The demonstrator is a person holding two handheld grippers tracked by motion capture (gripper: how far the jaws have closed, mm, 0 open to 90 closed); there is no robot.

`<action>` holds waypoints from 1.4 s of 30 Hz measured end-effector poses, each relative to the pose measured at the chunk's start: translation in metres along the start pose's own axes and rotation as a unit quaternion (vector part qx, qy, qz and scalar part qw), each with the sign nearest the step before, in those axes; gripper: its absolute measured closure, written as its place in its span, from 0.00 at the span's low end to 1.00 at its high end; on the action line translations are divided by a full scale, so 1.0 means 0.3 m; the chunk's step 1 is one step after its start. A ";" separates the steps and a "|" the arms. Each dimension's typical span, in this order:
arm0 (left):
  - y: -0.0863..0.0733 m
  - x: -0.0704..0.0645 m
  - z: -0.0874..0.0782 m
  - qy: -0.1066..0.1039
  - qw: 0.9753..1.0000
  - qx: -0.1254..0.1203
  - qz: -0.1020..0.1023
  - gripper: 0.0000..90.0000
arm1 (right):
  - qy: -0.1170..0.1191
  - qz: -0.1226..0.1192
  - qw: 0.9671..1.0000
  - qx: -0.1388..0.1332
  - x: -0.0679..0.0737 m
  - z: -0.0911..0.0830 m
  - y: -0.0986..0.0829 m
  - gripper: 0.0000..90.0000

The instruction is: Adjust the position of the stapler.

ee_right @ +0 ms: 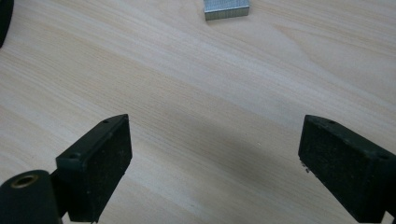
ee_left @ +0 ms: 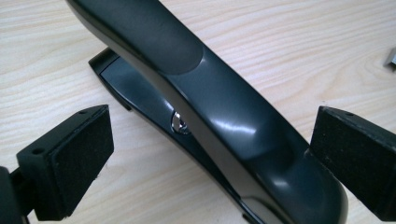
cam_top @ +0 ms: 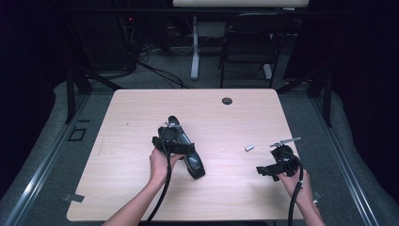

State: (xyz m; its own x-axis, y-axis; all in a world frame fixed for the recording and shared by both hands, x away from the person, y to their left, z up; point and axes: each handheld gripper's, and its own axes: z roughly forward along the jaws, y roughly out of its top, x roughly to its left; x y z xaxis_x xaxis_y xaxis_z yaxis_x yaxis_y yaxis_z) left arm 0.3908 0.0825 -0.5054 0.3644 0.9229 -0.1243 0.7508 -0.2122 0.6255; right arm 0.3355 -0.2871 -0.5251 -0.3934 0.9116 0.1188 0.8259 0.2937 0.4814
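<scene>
Lab/recording rig: light wooden table (cam_top: 141, 108) on grey carpet, black curtains round it, black folding chair (cam_top: 249, 42) and cable tangle (cam_top: 155, 52) behind it.

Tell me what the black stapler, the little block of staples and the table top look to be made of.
Stapler: probably moulded plastic, glossy black on the body with soft highlights, duller on its upper part; a small shiny metal part shows at its side.
Block of staples: metal, silvery grey with fine lines along its side.
Table top: pale wood grain, matte; whether laminate or solid wood cannot be told.
</scene>
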 end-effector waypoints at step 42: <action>0.019 -0.009 0.056 0.003 0.999 0.035 0.030 0.21 | 0.008 -0.007 1.000 0.017 -0.002 0.006 -0.006 0.14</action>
State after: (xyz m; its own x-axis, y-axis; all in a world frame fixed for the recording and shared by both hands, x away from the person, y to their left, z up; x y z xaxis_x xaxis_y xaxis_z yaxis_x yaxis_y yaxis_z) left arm 0.4033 0.0735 -0.5146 0.4066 0.9097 -0.0843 0.7646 -0.2883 0.5765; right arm 0.3349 -0.2876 -0.5278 -0.4104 0.9032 0.1261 0.8339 0.3157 0.4526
